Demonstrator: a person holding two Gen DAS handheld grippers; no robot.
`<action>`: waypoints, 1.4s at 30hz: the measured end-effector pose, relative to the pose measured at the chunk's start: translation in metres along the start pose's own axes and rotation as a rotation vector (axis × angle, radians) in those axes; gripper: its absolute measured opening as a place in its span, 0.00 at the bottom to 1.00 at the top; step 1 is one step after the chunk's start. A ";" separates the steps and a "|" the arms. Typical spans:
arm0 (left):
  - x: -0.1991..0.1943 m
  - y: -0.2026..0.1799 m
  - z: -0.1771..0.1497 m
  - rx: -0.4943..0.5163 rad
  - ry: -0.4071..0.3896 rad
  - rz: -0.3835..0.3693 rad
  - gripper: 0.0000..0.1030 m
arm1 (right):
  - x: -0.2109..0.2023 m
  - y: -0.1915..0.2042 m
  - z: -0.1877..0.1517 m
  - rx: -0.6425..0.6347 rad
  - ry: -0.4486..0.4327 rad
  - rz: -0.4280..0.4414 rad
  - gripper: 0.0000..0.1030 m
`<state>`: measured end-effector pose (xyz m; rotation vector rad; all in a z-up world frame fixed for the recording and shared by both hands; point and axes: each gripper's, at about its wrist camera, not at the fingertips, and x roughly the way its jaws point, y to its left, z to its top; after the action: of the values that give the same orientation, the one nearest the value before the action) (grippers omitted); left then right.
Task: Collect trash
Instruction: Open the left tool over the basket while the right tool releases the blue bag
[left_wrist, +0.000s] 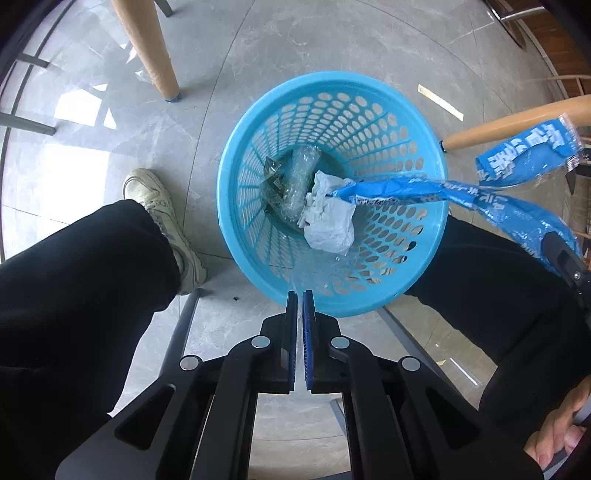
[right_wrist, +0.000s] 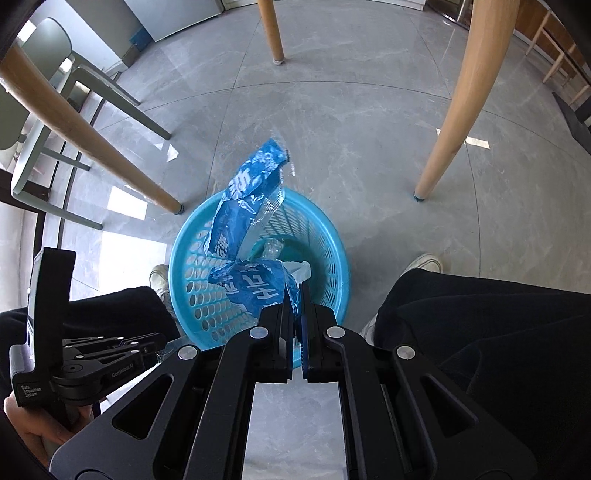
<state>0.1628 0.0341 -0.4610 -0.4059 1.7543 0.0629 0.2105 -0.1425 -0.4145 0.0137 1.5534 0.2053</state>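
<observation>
Right wrist view: R gripper clamped on blue wrapper, frame ctr, directly over bin; wrapper long axis runs up-left from jaws. L gripper pinching clear film at bin's near rim. Release needs only jaw opening, judged.

A round blue basket with perforated walls stands upright on the floor. On its bottom lie a crumpled white paper, a crushed clear plastic bottle beside it, and a small dark wrapper next to the bottle. A long blue plastic wrapper with white lettering, twisted and creased, hangs above the basket's rim.
</observation>
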 end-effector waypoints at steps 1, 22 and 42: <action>-0.002 0.001 0.002 -0.004 -0.009 -0.008 0.02 | 0.002 -0.001 0.001 0.000 0.004 -0.001 0.03; -0.035 0.011 0.025 -0.038 -0.186 -0.120 0.14 | 0.023 0.007 0.002 -0.024 0.069 0.005 0.23; -0.114 0.007 -0.050 0.074 -0.338 -0.025 0.51 | -0.060 0.032 -0.035 -0.140 -0.089 0.075 0.41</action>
<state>0.1329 0.0549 -0.3419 -0.3408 1.4138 0.0458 0.1712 -0.1242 -0.3512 -0.0288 1.4484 0.3675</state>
